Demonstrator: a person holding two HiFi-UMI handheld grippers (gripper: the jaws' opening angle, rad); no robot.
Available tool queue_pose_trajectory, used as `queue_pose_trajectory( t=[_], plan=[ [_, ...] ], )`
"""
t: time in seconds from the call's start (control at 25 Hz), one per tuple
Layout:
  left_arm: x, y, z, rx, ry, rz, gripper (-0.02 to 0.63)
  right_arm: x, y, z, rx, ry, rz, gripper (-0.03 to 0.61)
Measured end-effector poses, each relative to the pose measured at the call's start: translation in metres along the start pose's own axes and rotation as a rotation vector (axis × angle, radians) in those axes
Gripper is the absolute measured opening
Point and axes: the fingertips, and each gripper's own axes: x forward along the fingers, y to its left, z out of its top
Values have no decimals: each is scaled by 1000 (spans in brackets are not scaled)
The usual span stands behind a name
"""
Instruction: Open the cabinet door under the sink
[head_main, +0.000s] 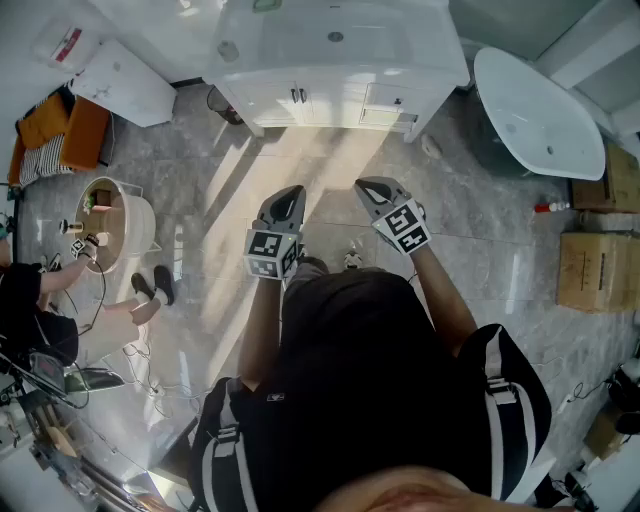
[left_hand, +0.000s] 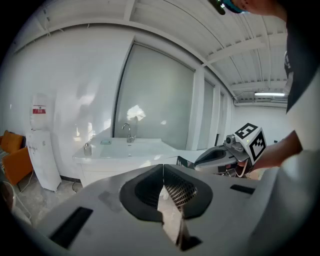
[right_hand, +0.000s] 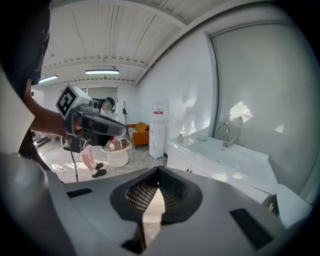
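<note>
The white sink cabinet stands against the far wall, its front doors closed, with small dark handles. Both grippers hang in the air well short of it, over the tiled floor. My left gripper is shut, its tips touching with nothing between them; from its own view its jaws point at the cabinet, faucet on top. My right gripper is likewise shut and empty; its jaws face the cabinet from the side. Each gripper shows in the other's view: the right gripper and the left gripper.
A white bathtub stands right of the cabinet, with cardboard boxes nearer along the right. A water dispenser, an orange chair and a round side table are at the left, where a person sits.
</note>
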Motion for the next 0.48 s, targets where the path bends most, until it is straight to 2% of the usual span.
queue_pose_trajectory(
  t=[0.12, 0.48],
  plan=[
    [0, 4, -2, 0, 6, -6, 17, 4, 1, -9, -1, 35, -1, 59],
    [4, 21, -7, 4, 18, -35, 17, 20, 2, -1, 8, 25, -23, 58]
  ],
)
